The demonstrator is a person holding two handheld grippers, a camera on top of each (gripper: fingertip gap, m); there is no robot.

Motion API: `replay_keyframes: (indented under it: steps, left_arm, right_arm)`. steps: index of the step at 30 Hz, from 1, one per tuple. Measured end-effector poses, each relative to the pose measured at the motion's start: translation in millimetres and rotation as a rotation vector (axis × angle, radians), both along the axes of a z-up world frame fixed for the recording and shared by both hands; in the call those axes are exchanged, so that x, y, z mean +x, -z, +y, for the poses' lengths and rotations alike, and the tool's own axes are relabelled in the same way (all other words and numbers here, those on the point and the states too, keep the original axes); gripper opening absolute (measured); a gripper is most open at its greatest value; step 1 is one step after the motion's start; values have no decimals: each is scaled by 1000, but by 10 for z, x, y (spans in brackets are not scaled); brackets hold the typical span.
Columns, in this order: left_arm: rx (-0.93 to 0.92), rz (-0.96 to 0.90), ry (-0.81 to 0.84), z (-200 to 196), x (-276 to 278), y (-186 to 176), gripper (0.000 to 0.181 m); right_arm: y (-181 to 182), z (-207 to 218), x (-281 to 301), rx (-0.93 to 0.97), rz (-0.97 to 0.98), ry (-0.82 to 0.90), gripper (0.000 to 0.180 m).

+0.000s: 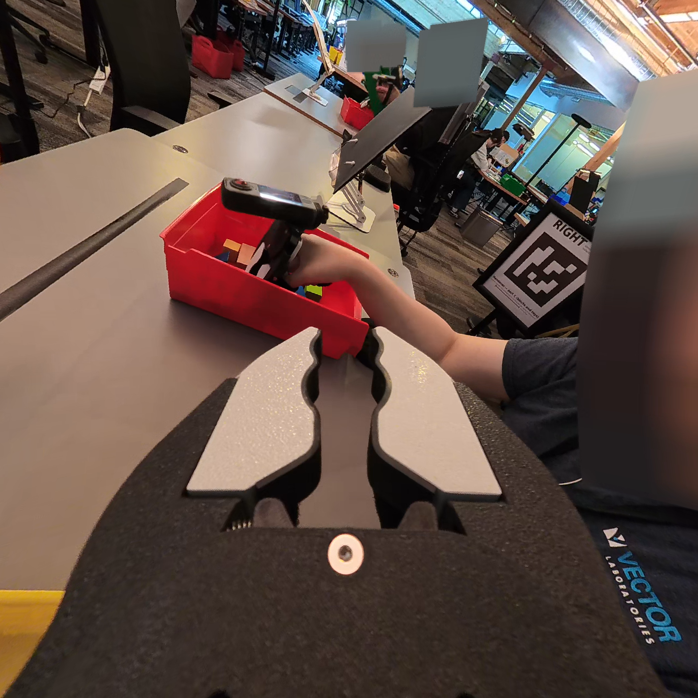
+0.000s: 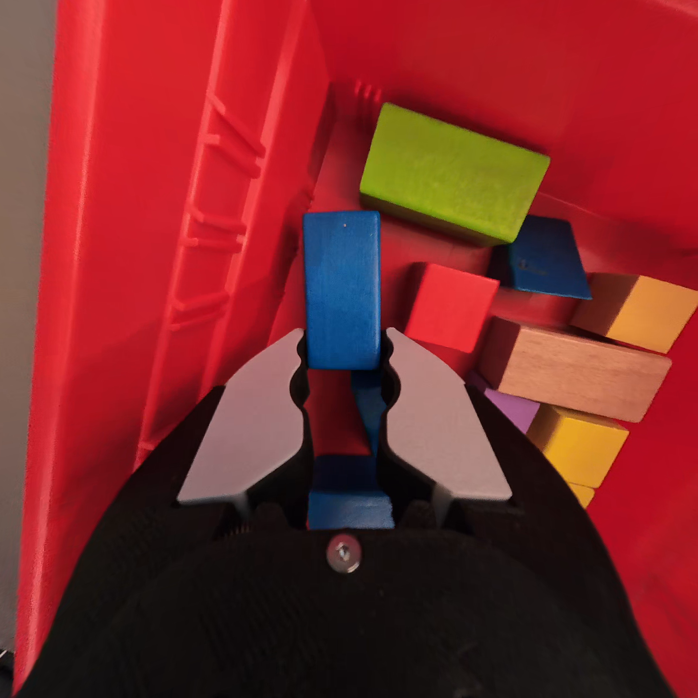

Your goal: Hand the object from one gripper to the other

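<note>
Closest to us, our left gripper (image 1: 345, 340) hovers over the grey counter (image 1: 94, 340), jaws a narrow gap apart with nothing between them. Just past its tips sits the red bin (image 1: 234, 294), and our right hand (image 1: 321, 260) reaches down into it with the right gripper (image 2: 344, 340).

Inside the bin, from the right wrist view, the ribbed red wall is on the left, then the right gripper clamped on a blue block (image 2: 342, 287), squeezing its near end while the rest sticks out forward. Whether that block is resting on the bin floor or lifted off, we can't tell. Further right lie a lime green block (image 2: 453, 173), a red cube (image 2: 449, 306), a dark blue wedge (image 2: 544, 264), a plain wood block (image 2: 574, 370) and a yellow block (image 2: 578, 445) below it.
</note>
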State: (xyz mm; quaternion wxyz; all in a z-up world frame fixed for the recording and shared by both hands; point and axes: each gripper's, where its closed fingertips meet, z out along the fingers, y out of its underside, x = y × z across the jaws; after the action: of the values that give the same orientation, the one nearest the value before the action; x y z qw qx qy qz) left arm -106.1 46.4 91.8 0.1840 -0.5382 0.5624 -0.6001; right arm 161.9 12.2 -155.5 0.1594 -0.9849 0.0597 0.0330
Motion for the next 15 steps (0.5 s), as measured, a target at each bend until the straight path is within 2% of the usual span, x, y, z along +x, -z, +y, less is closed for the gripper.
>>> replay_keyframes:
  steps: [9,15]
  left_arm:
    - [3,-3,-2,11,-21,-15,22]
    - [13,-15,-5,19,-70,-57,22]
  right_arm:
    - [43,-8,27,-18,-46,-57,37]
    - [-143,-11,3,28,-45,-69,38]
